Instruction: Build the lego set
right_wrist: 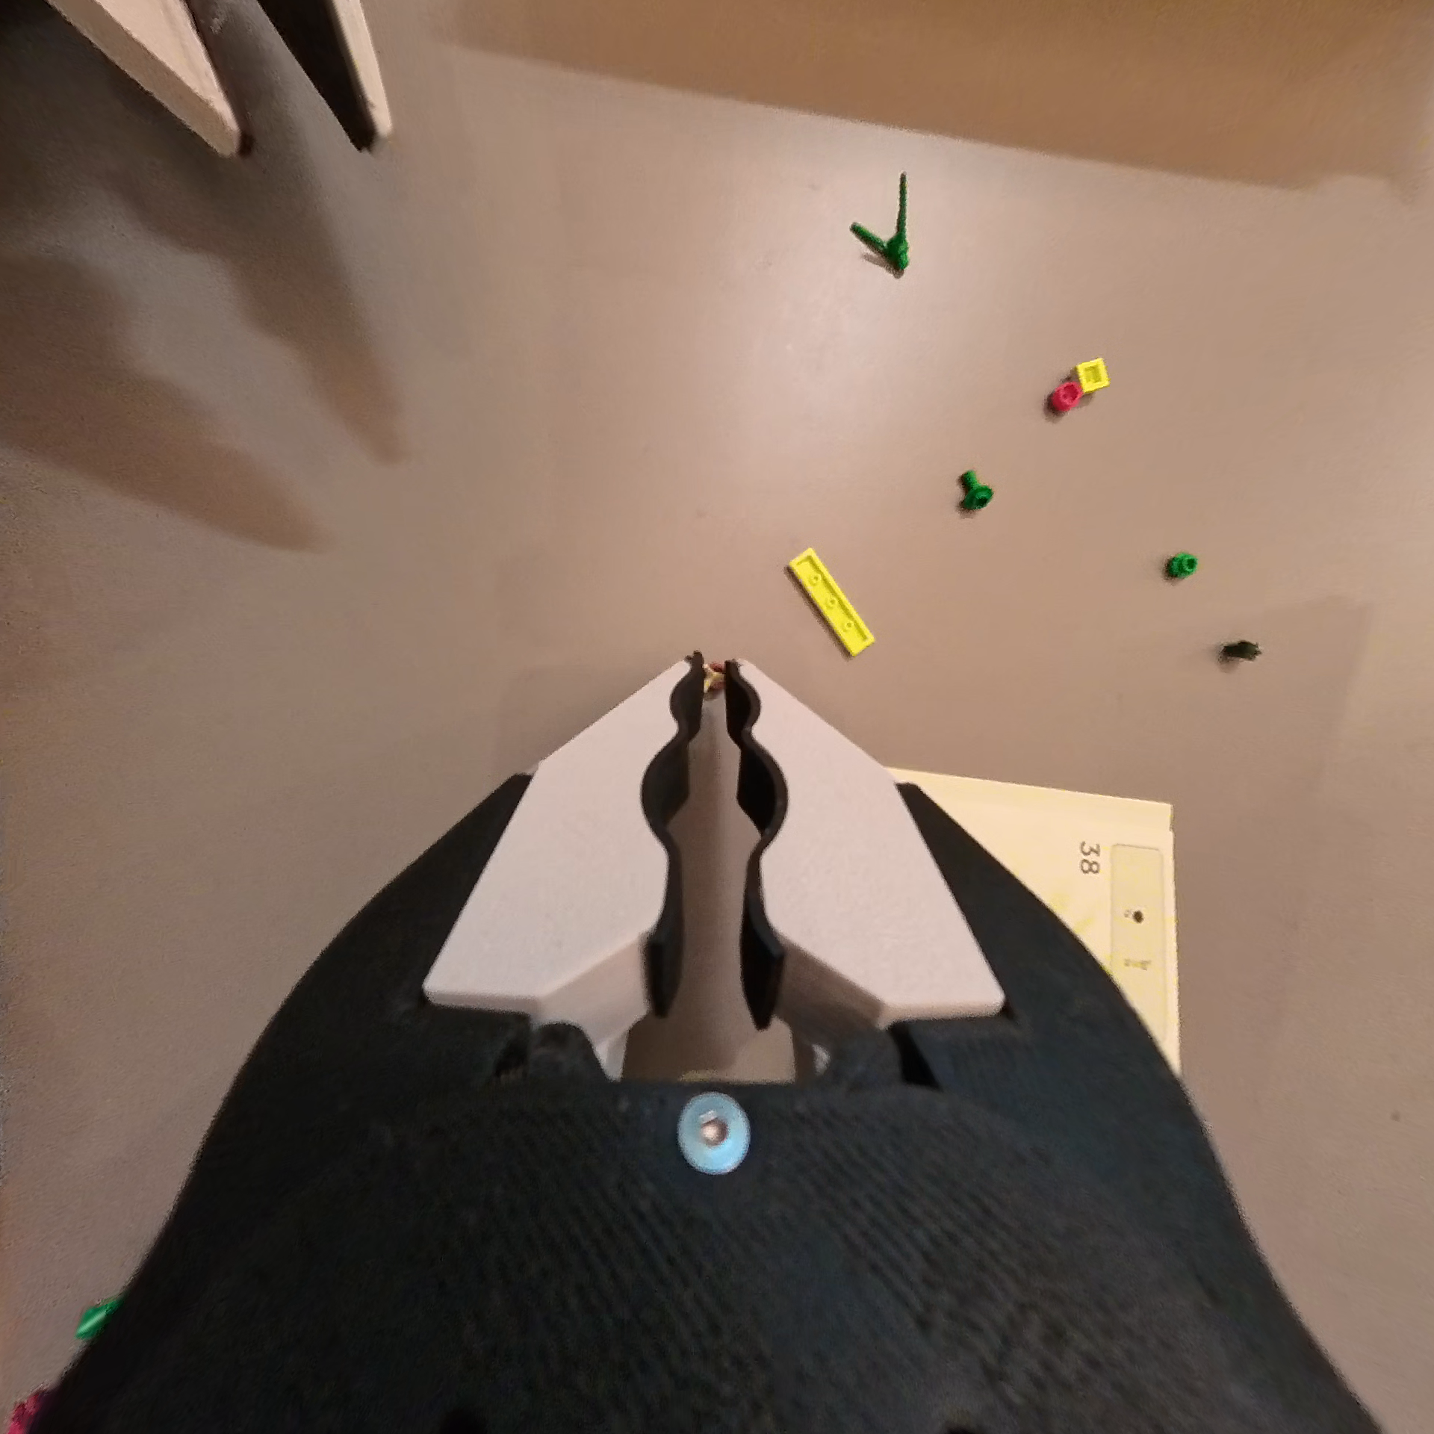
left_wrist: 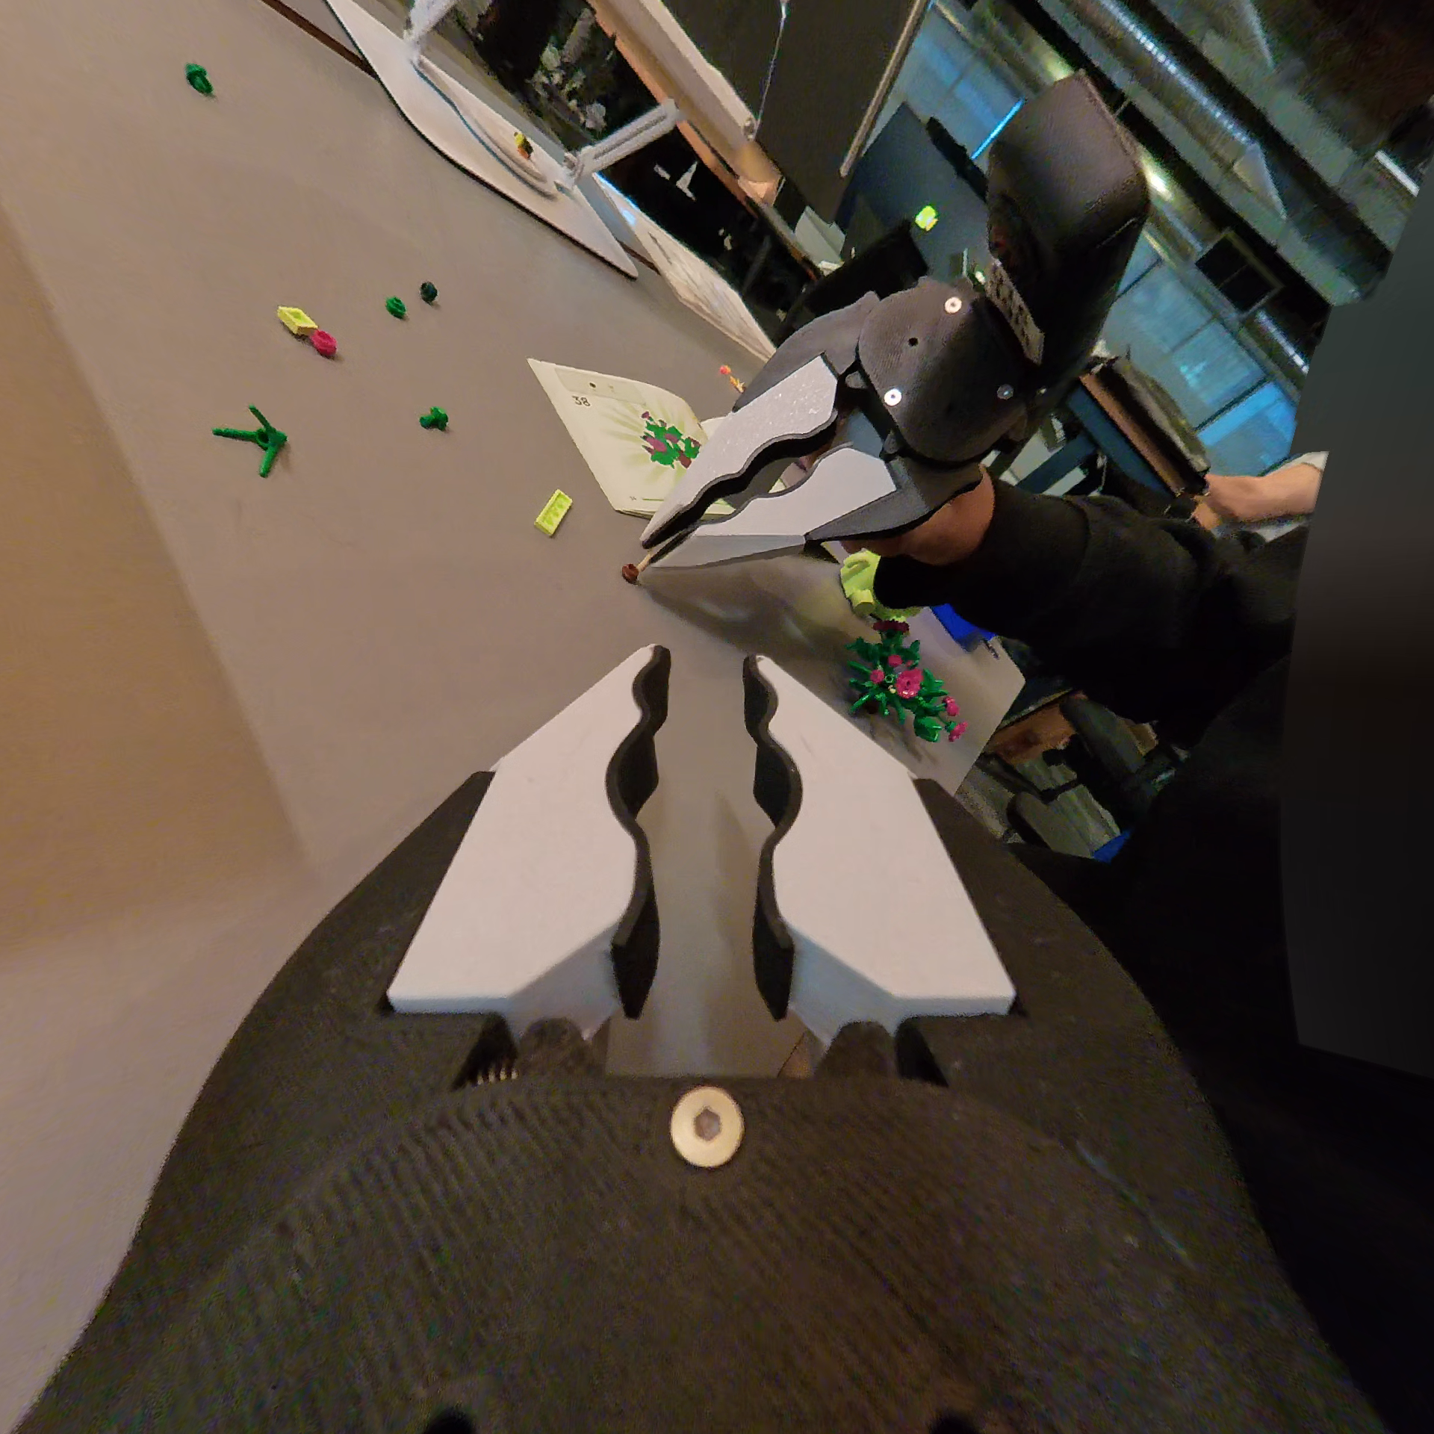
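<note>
My right gripper (right_wrist: 712, 667) is shut on a thin tan stick piece with a brown round end (left_wrist: 632, 572) that touches the grey table; it also shows in the left wrist view (left_wrist: 659, 543), tips down. My left gripper (left_wrist: 706, 659) is open and empty, just short of the right one. A built plant of green leaves and magenta flowers (left_wrist: 900, 687) lies to the right. Loose pieces lie on the table: a lime 1x3 plate (right_wrist: 830, 601), a green three-pronged stem (right_wrist: 888, 233), a magenta round stud (right_wrist: 1065, 396) beside a lime square tile (right_wrist: 1092, 375), and several small green studs.
An open instruction booklet (left_wrist: 628, 434) lies behind the right gripper and shows under it in the right wrist view (right_wrist: 1086, 869). A white board with a stand (left_wrist: 481, 140) lies at the far side. A black-sleeved arm (left_wrist: 1086, 574) holds the right gripper. The table's edge runs along the right. Spacing between my two grippers at the tips: around 11 cm. The lime 1x3 plate (right_wrist: 830, 601) lies some 4 cm from my right tips, 12 cm from my left tips. My left wrist view (left_wrist: 553, 513) looks at it from another angle.
</note>
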